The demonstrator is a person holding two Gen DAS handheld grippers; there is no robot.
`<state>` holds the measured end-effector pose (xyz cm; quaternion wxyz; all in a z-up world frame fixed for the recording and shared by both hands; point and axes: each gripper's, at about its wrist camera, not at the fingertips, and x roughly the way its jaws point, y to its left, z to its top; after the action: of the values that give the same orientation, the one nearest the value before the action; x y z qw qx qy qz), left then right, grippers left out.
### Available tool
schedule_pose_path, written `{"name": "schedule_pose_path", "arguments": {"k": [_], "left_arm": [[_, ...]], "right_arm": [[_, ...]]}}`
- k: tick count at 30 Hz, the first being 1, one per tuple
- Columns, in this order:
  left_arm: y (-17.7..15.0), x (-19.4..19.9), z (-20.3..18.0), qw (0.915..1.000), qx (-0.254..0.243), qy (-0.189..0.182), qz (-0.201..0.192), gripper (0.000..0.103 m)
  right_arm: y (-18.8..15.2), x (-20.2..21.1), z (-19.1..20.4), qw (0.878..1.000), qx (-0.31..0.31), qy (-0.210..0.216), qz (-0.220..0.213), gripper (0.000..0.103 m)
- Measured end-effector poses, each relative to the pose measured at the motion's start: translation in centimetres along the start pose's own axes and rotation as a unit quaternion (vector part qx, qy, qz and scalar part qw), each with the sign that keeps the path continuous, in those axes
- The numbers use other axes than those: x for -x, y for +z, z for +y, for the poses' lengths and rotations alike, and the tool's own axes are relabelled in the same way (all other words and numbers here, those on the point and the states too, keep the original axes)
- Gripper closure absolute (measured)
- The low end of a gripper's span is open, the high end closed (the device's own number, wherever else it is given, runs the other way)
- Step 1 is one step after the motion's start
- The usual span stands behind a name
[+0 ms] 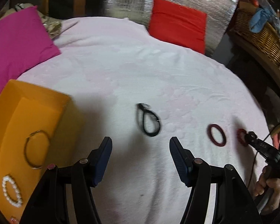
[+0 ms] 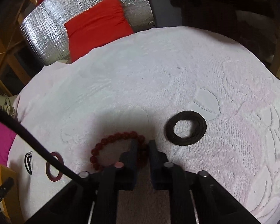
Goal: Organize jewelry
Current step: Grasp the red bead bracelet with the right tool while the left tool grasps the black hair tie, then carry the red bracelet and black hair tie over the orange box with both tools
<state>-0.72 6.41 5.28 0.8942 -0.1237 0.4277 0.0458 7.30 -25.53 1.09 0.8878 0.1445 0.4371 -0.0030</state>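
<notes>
My left gripper (image 1: 141,144) is open and empty above the white bedspread, just short of a black cord bracelet (image 1: 149,120). An orange tray (image 1: 15,115) at the left holds a thin metal bangle (image 1: 36,149) and a white pearl bracelet (image 1: 11,190). A dark red ring bangle (image 1: 217,135) lies to the right. My right gripper (image 2: 143,143) is closed on the right side of a red bead bracelet (image 2: 112,140) that rests on the bedspread; it shows in the left wrist view (image 1: 249,137) too. A wide black bangle (image 2: 185,128) lies right of it.
A magenta cushion (image 1: 15,46) lies at the far left and a red cushion (image 1: 177,22) at the back against silver foil. A wicker basket (image 1: 259,35) stands on a wooden shelf at the right. A black cable (image 2: 28,136) crosses the right wrist view.
</notes>
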Motion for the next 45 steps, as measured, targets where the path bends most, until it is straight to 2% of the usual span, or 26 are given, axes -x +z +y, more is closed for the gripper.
{"name": "schedule_pose_path", "arguments": {"k": [7,13,14,16,17,19,26,36,40,45], "left_arm": [[1.2,-3.7,-1.4,0.9995,-0.023,0.02,0.003,0.038],[1.6,-6.3,0.2,0.9998,0.013,0.004,0.013,0.038],[1.5,-6.4,0.0,0.9999,0.011,0.002,0.013,0.043],[1.4,-6.7,-0.5,0.9997,-0.001,-0.014,0.02,0.08],[1.3,-6.6,-1.0,0.9996,-0.008,-0.017,0.019,0.082],[1.1,-6.2,-1.9,0.9991,-0.034,-0.02,0.015,0.091],[-0.1,-3.4,-4.3,0.9938,-0.089,-0.066,0.011,0.093],[-4.3,1.3,-7.0,0.98,-0.141,-0.139,0.022,0.093],[-5.4,1.8,-8.4,0.9756,-0.16,-0.149,0.024,0.093],[-5.0,2.2,-8.5,0.9762,-0.153,-0.152,0.019,0.093]], "right_arm": [[-0.5,0.9,-1.0,0.999,-0.019,0.03,0.012,0.092],[-1.0,1.7,-1.4,0.998,-0.022,0.048,0.025,0.092],[-1.2,2.1,-1.8,0.998,-0.022,0.049,0.026,0.092],[-1.2,2.5,-2.1,0.998,-0.024,0.055,0.032,0.092],[-1.2,2.6,-2.1,0.997,-0.025,0.058,0.034,0.092],[-1.1,2.9,-2.5,0.996,-0.031,0.068,0.038,0.092],[-1.0,4.5,-3.6,0.99,-0.054,0.118,0.057,0.092],[-2.7,7.8,-4.4,0.98,-0.059,0.173,0.079,0.092],[-3.7,9.0,-3.4,0.977,-0.044,0.19,0.083,0.092],[-3.8,11.2,-1.7,0.972,-0.017,0.229,0.055,0.092]]}}
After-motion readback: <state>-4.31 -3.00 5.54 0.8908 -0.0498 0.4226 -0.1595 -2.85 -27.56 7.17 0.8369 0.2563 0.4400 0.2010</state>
